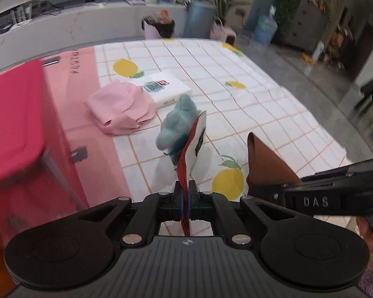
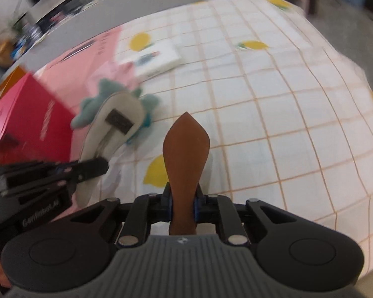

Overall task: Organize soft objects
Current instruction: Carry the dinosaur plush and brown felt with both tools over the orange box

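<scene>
My left gripper (image 1: pixel 185 193) is shut on a white and red soft pouch (image 1: pixel 191 149), held edge-on above the table; it also shows in the right wrist view (image 2: pixel 112 134). A teal plush toy (image 1: pixel 176 126) sits just beyond the pouch, also in the right wrist view (image 2: pixel 92 109). My right gripper (image 2: pixel 182 198) is shut on a brown leaf-shaped soft piece (image 2: pixel 186 146), which shows at the right of the left wrist view (image 1: pixel 263 164). A folded pink cloth (image 1: pixel 119 109) lies on the table to the left.
A white tissue pack (image 1: pixel 161 87) lies beside the pink cloth on the lemon-print checked tablecloth (image 1: pixel 236 99). A red box (image 1: pixel 12 119) stands at the left, also in the right wrist view (image 2: pixel 29 121). Bins and plants stand beyond the table's far edge.
</scene>
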